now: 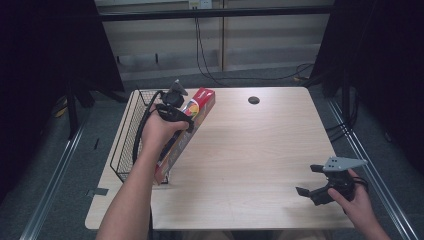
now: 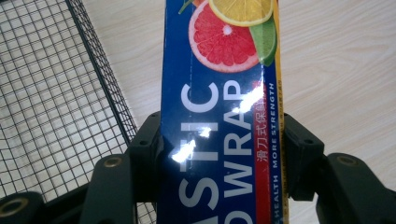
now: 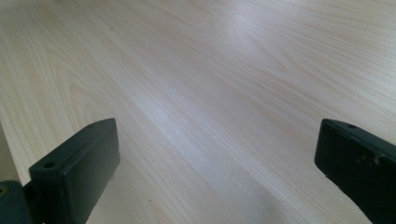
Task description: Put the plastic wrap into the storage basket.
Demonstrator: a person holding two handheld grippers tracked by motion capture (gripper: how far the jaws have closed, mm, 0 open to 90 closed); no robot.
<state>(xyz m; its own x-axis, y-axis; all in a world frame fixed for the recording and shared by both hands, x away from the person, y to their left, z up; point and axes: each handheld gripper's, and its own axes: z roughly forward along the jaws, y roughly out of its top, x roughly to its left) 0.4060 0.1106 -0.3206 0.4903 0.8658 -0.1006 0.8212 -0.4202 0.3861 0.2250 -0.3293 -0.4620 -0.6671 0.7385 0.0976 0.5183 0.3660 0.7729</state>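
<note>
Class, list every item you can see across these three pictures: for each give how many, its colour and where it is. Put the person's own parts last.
Plastic wrap box: one, blue with red end and citrus picture, tilted beside the basket, clamped by the left gripper.
Wire basket: one, black, table's left edge.
Table: one, light wood, centre.
Cable hole: one, dark, far side of table.
Left gripper: one, black, shut on the box.
Right gripper: one, black, jaws apart, near right corner.
Hands: two, each holding a gripper.
</note>
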